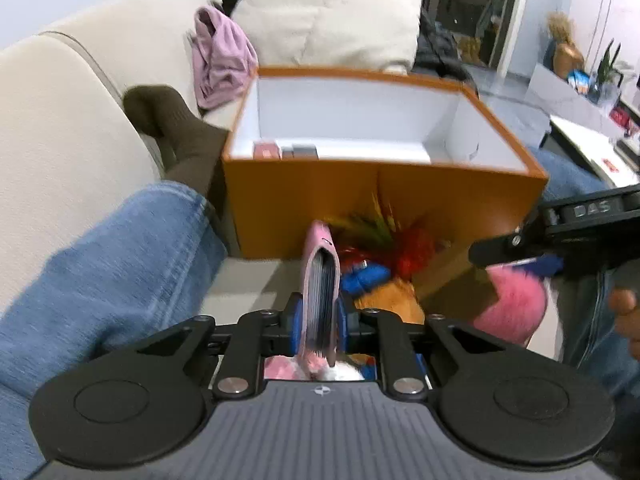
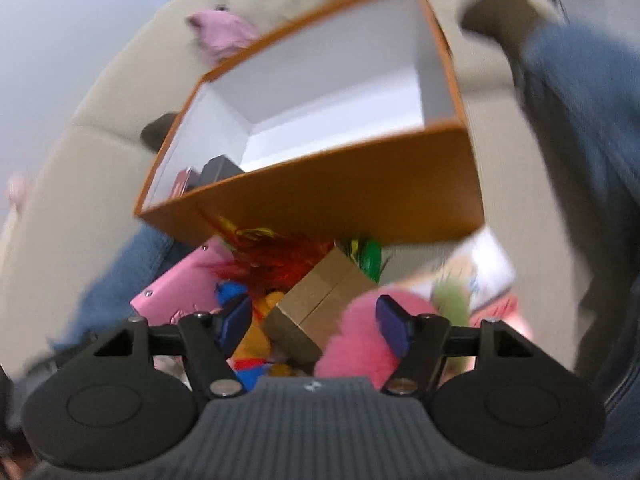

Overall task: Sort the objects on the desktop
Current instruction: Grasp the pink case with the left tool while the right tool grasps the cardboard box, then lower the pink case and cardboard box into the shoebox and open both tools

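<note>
The left gripper (image 1: 319,320) has its blue pads (image 1: 295,326) pinched flat against the two covers of a pink notebook (image 1: 320,284), which stands on edge between them with its dark page block facing the camera. Stiff covers and a thin spine make this an easy thing to carry, I'd say, light and unlikely to slip so long as the grip stays on the broad faces rather than the page edges. Just beyond it lies a jumble of toys with red and green feathers (image 1: 384,232), and behind those the orange box (image 1: 304,208) sits open on the cream sofa (image 1: 80,120), a couple of small items already in its near corner. The right gripper (image 2: 316,320) hangs with its fingers spread wide and holding nothing, poised over a pink fluffy ball (image 2: 360,340) and a small cardboard box (image 2: 320,304). The ball looks soft and squashy, best taken across its middle; the carton is rigid and wants a flat-sided pinch.
</note>
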`<state>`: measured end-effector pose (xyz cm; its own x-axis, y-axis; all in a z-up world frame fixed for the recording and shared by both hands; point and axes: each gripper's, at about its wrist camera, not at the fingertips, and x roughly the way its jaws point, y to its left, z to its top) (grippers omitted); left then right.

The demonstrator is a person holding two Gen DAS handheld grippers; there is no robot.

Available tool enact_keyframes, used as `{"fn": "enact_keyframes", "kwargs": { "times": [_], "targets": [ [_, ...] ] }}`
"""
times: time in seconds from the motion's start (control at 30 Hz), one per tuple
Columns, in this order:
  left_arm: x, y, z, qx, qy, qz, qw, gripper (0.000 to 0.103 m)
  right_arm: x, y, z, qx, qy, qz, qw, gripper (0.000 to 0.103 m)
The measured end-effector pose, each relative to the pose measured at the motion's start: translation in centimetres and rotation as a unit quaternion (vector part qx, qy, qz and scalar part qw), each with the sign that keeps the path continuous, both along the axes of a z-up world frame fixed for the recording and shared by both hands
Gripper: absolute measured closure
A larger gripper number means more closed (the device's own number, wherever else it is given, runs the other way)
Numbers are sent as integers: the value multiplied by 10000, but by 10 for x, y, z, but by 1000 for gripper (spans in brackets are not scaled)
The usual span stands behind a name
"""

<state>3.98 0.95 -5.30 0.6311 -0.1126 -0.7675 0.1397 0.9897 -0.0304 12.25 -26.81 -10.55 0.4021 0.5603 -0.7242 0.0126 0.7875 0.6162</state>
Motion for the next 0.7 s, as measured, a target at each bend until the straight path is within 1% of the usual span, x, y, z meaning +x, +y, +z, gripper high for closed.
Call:
{"fn": "enact_keyframes", "kwargs": {
  "times": [0.07,0.17,0.23,0.27,0.37,0.43,0.5,0.53,0.63,0.7],
  "targets": [
    [1,3,7,-11,-73,53,10000,84,8,-2,-7,161,331,-117,9993,33],
    [5,5,13,-84,-125,99,9998,84,19,4,-17,82,805,-183,9966,33],
    [8,5,11,-93,-113,104,9998,84,24,8,-26,158,1098,-225,9936,33],
    [10,5,10,-92,-99,112,9998,84,26,9,-31,192,1209,-197,9923,34],
    [15,7,5,-137,2,183,9997,84,26,15,-39,290,1405,-128,9896,44],
    [18,9,1,-161,91,266,9995,84,24,17,-37,325,1346,-91,9903,46],
    [23,13,-4,-259,159,359,9989,84,20,21,-27,200,1096,12,9938,51],
    [22,14,-4,-290,156,382,9987,84,18,23,-21,143,973,75,9951,52],
    [21,16,2,-271,39,434,9987,85,11,32,3,-28,419,319,9986,52],
    [17,16,14,-255,-131,404,9988,85,6,37,24,-215,-51,456,9987,52]
  ]
}}
